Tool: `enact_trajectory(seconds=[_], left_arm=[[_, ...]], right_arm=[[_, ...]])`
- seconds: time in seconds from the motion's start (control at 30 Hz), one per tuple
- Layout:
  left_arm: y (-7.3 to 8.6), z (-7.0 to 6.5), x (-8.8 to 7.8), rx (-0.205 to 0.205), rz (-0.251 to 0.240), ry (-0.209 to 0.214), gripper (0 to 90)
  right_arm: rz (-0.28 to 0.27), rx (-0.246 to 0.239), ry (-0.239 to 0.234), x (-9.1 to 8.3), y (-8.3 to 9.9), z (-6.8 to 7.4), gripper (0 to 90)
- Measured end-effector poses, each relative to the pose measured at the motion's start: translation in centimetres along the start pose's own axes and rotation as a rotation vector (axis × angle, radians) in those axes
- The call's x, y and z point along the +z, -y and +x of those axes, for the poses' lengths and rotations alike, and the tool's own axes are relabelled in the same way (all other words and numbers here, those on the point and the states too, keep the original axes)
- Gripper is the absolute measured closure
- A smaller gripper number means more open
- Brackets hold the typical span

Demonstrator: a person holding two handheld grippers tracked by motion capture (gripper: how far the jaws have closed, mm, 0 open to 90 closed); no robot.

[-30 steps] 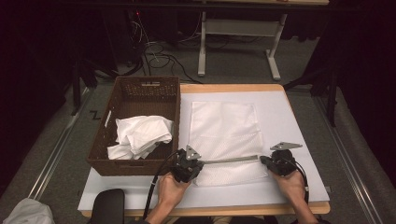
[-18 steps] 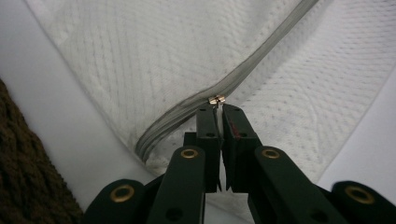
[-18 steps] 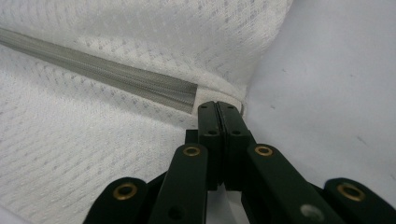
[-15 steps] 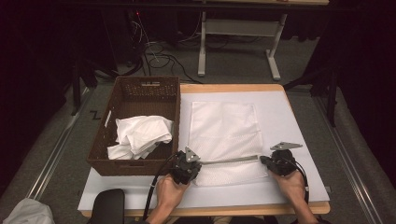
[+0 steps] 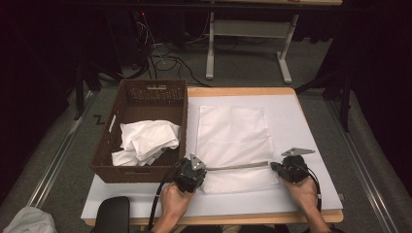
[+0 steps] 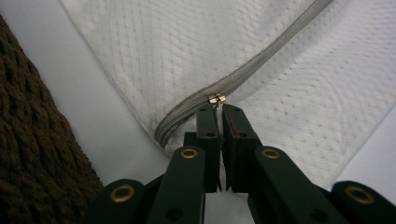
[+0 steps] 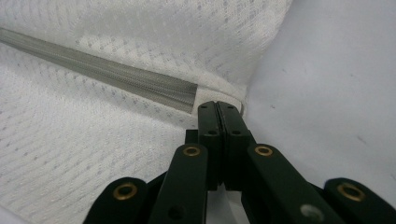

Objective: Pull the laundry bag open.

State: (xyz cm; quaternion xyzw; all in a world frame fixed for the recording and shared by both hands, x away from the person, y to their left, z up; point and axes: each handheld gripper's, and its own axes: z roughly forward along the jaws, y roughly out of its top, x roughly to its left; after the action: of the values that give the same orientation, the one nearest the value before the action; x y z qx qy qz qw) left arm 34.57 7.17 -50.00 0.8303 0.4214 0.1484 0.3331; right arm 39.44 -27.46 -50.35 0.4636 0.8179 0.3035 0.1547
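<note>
nothing moved: zipper pull between jaws (pinched)

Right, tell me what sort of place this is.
Probably a lab or recording workspace: a white-covered table under dark curtains, loose cables on the carpet, and a desk frame behind.

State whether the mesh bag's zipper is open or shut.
Shut: the zipper runs as one closed grey line, slider at its left end.

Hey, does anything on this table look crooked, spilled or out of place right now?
Nothing is spilled or damaged. The white mesh bag lies flat on the table, its zipper stretched straight between the left gripper and right gripper. The crumpled cloth in the basket is merely untidy.
</note>
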Motion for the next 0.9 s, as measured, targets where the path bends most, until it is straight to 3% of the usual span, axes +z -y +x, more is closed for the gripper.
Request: enact_trajectory(seconds=[0.1, 0.17, 0.23, 0.3, 0.7, 0.9], left_arm=[[0.03, -0.04, 0.1, 0.006, 0.0, -0.007, 85.8], [0.02, -0.48, 0.08, 0.052, 0.0, -0.067, 85.8], [0.04, -0.62, 0.07, 0.064, -0.001, -0.083, 85.8], [0.06, -0.47, 0.05, 0.053, -0.004, -0.078, 85.8], [0.09, -0.74, 0.52, 0.102, 0.011, -0.158, 85.8], [0.09, -0.66, 0.85, 0.105, 0.02, -0.173, 85.7]], right_arm=[[0.001, 0.0, -0.01, -0.02, 0.0, -0.13, 89.8], [0.001, 0.002, -0.014, -0.01, 0.0, -0.18, 89.8], [-0.001, 0.001, -0.014, -0.01, 0.0, -0.2, 89.7], [-0.001, 0.0, -0.014, -0.01, 0.0, -0.21, 89.8], [-0.004, -0.006, 0.01, -0.18, 0.21, 0.06, 90.0], [-0.013, 0.011, 0.011, -0.48, 0.57, -0.3, 90.0]])
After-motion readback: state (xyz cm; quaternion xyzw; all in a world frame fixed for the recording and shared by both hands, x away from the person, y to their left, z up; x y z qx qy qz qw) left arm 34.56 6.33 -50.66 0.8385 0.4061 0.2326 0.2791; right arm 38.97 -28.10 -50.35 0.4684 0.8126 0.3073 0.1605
